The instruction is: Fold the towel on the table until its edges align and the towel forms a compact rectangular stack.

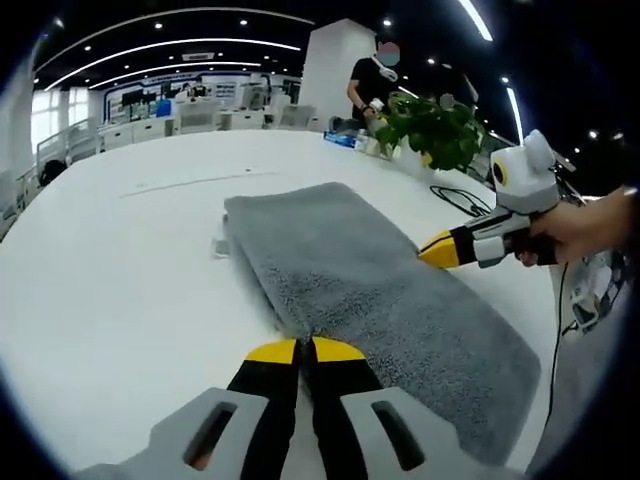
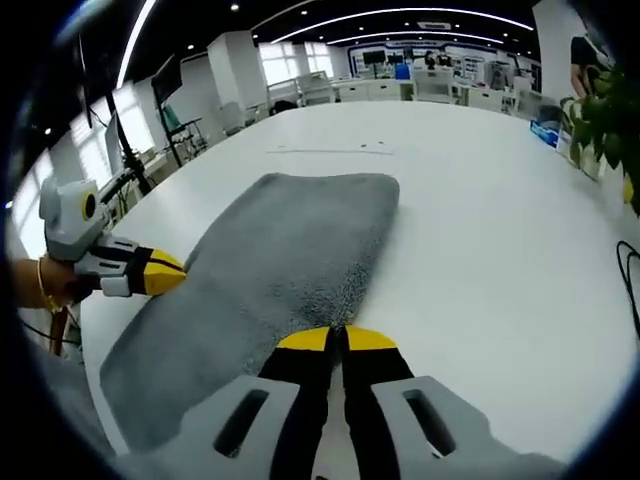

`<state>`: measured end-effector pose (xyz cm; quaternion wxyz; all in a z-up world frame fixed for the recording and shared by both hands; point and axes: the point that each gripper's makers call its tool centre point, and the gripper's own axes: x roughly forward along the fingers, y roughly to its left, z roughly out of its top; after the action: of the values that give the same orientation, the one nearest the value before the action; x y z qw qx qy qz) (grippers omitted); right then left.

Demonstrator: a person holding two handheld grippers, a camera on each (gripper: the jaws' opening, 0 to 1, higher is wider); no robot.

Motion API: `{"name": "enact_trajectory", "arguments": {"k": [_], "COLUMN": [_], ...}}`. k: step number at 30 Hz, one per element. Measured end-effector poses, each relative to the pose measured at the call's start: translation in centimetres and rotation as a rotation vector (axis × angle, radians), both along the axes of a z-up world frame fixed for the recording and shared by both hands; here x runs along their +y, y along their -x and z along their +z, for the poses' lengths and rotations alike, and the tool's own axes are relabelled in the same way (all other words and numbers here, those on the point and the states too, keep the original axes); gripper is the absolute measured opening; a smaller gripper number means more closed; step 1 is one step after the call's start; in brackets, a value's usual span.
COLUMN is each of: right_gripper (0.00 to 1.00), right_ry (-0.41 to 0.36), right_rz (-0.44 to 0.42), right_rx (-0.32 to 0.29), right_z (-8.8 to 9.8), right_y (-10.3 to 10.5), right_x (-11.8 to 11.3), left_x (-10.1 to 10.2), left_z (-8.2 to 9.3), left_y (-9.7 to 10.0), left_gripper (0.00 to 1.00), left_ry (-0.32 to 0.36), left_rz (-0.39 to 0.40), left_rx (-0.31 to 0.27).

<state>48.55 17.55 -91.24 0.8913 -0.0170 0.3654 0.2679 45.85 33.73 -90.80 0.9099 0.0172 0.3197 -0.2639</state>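
Note:
A grey towel lies in a long folded strip on the white table. In the left gripper view my left gripper has its yellow-tipped jaws pressed together on the towel's near long edge. My right gripper, held by a hand, comes in from the right with its tip closed on the opposite long edge. In the right gripper view the towel runs away from me. There my right gripper is shut at its right edge, and the left gripper pinches the left edge.
A potted green plant and a standing person are at the table's far side. A black cable lies near the towel's right side. A small pale scrap sits by the towel's far left corner. Open tabletop spreads beyond.

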Motion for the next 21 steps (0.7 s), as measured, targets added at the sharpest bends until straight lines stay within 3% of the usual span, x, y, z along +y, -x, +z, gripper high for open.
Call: {"name": "enact_trajectory", "arguments": {"k": [3, 4, 6, 10, 19, 21], "right_gripper": [0.02, 0.02, 0.02, 0.03, 0.04, 0.05], "right_ry": [-0.007, -0.014, -0.016, 0.018, -0.024, -0.018], "right_rz": [-0.026, -0.039, -0.042, 0.000, -0.005, 0.019], "right_rx": [0.002, 0.007, 0.010, -0.010, -0.022, -0.020], "right_z": [0.0, -0.1, 0.0, 0.1, 0.9, 1.5], "right_y": [0.3, 0.2, 0.2, 0.2, 0.3, 0.3], "right_x": [-0.9, -1.1, -0.8, -0.6, -1.1, -1.1], "left_x": [-0.9, -1.2, -1.1, -1.1, -0.7, -0.1], "left_z": [0.0, 0.0, 0.0, 0.1, 0.6, 1.9], "left_y": [0.2, 0.3, 0.3, 0.1, 0.0, -0.2], "left_gripper": [0.03, 0.03, 0.03, 0.04, 0.07, 0.09], "left_ry": [-0.029, -0.081, -0.130, -0.124, -0.135, -0.126], "left_rz": [-0.033, -0.081, -0.104, -0.106, -0.113, -0.066], "left_rx": [-0.014, -0.036, -0.048, -0.029, 0.017, -0.025]}}
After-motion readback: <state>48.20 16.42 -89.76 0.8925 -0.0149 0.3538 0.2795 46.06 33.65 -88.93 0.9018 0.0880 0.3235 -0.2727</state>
